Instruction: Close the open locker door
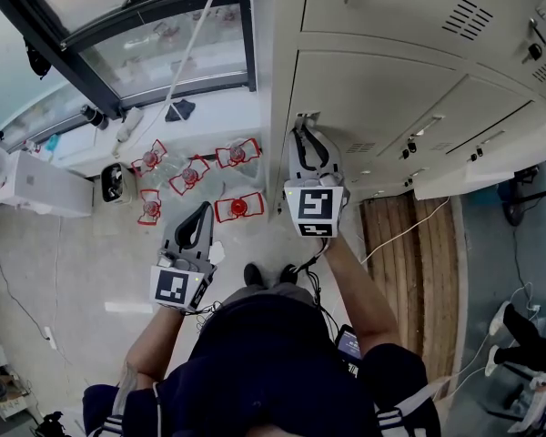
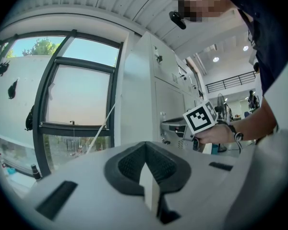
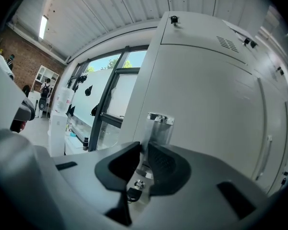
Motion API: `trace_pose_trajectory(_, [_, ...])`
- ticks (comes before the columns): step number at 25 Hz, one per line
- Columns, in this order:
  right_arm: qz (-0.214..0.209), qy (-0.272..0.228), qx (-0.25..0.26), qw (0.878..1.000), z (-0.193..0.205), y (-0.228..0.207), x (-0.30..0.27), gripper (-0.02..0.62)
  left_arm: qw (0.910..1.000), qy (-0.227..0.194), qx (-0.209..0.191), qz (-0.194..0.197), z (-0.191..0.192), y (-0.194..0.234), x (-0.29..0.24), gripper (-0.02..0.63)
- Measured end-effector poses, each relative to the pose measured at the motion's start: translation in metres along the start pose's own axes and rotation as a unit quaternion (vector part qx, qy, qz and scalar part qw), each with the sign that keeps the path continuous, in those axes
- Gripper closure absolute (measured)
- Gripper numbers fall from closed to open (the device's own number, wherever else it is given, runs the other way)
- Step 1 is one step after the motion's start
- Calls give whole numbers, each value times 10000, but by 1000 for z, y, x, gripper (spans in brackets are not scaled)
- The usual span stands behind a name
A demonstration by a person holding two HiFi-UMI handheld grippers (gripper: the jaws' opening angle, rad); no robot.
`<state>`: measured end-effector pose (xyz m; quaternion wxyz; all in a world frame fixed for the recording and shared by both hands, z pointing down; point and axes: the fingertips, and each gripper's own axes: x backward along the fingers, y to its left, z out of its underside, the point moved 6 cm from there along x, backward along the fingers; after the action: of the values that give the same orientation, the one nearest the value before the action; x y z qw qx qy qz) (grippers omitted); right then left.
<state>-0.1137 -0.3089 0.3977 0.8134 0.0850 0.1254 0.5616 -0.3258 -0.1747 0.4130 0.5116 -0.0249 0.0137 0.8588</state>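
Your left gripper [image 1: 204, 209] hangs idle left of the locker door [image 3: 211, 109], fingers together, empty; your right gripper [image 3: 145, 150] clamps the door's latch plate [image 3: 159, 126], likely for purchase to shut it.

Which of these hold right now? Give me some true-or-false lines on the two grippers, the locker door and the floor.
1. The right gripper is shut on the shiny metal latch tab of the pale grey metal locker door. True.
2. The left gripper also grips that door. False: it hangs clear of it, jaws together, nothing between them.
3. Five red-and-white objects lie on the floor below the window. True.
4. Those objects lie on the person's right. False: they lie on the left, ahead of the left gripper.
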Motion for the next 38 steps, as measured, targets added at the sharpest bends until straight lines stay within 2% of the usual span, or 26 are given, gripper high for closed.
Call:
trace_pose_trajectory(13, [-164, -71, -258, 9995, 2, 1, 12, 535, 10000, 38, -31, 16, 3, -2, -1, 604])
trace_pose_trajectory(19, [-36, 55, -30, 10000, 5, -1, 11, 538, 10000, 26, -34, 39, 3, -5, -1, 604])
trace_pose_trajectory(21, [42, 97, 47, 9999, 9, -2, 10, 560, 10000, 32, -30, 38, 2, -5, 0, 604])
trace_pose_trajectory(27, [24, 114, 54, 9999, 11, -1, 4, 559, 10000, 46, -33, 11, 3, -4, 2, 604])
trace_pose_trajectory(33, [33, 123, 29, 9999, 10, -3, 2, 560, 9994, 325, -63, -114, 5, -1, 6, 604])
trace_pose_trajectory(36, [15, 109, 27, 9999, 8, -1, 1, 560, 10000, 78, -32, -43, 2, -2, 5, 604])
trace_pose_trajectory(38, [2, 106, 9, 9999, 9, -2, 1, 563, 9999, 75, -60, -36, 2, -2, 5, 604])
